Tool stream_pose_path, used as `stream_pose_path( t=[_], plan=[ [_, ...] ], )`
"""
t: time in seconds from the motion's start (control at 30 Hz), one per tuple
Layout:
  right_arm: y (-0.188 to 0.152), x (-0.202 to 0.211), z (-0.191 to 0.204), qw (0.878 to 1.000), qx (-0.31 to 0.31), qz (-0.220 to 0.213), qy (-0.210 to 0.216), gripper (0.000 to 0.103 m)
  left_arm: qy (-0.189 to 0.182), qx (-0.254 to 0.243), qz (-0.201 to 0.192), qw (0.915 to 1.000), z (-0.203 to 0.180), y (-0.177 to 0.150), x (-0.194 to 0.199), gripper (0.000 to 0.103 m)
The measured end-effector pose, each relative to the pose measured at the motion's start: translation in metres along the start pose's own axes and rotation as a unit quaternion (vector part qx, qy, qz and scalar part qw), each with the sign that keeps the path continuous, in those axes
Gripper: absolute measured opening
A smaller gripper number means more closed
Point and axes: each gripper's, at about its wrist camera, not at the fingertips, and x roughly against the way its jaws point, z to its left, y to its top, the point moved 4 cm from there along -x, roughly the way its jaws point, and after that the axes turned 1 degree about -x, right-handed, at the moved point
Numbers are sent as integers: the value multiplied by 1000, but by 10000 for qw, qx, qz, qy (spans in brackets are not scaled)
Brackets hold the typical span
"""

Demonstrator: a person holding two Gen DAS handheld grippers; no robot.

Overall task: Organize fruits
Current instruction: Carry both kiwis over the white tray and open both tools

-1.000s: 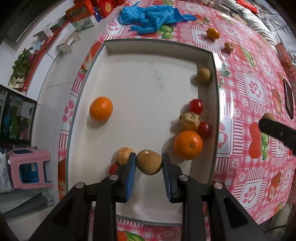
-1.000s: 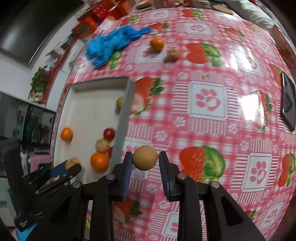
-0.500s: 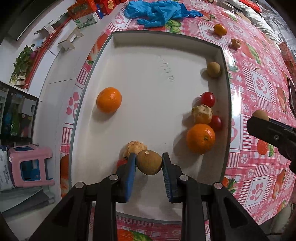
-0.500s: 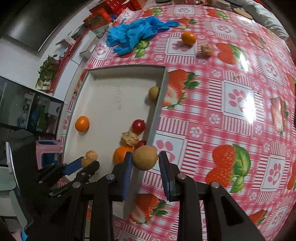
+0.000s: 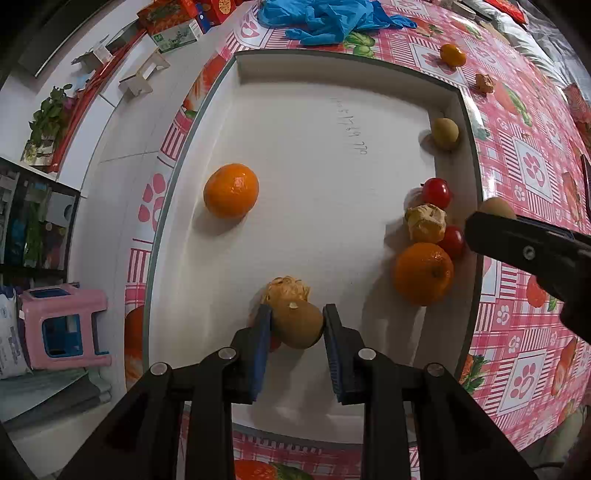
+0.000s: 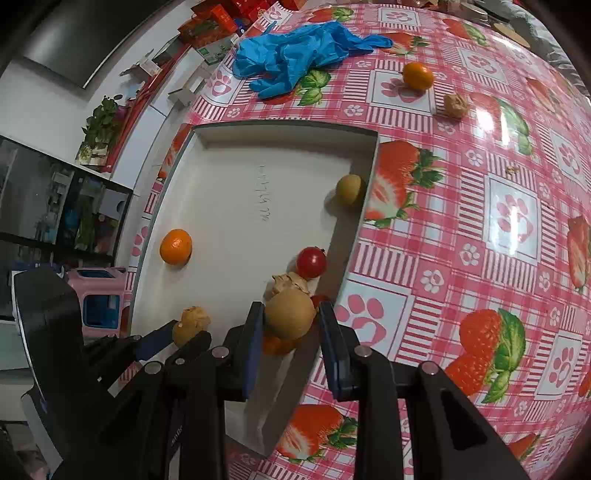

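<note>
A white tray [image 5: 332,122] lies on the strawberry-print tablecloth. My left gripper [image 5: 297,323] is shut on a round brown fruit [image 5: 297,324] low over the tray's near part, beside a crinkled tan fruit [image 5: 288,290]. My right gripper [image 6: 291,315] is shut on another brown fruit [image 6: 290,314] above the tray's right wall, over an orange [image 6: 275,345]. Inside the tray lie an orange [image 5: 231,190] on the left, and along the right wall a large orange [image 5: 423,273], two red fruits [image 5: 436,192], a tan crinkled fruit [image 5: 424,223] and a brown fruit [image 5: 445,133].
On the cloth beyond the tray lie blue gloves [image 6: 295,55], a small orange [image 6: 417,75] and a tan crinkled fruit [image 6: 455,105]. Red boxes [image 6: 214,26] line the table's far left edge. A pink stool [image 5: 61,326] stands on the floor at left.
My right gripper has carried its brown fruit leftward from over the cloth to above the tray's right wall. The left gripper has sunk slightly toward the tray with its fruit.
</note>
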Motion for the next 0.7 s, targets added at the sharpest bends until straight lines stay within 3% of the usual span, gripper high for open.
stream_pose_path(
  t=[0.7],
  plan=[
    [7, -27, 7, 9997, 26, 249, 53, 34, 25, -13, -5, 10000, -5, 1, 0, 29]
  ],
)
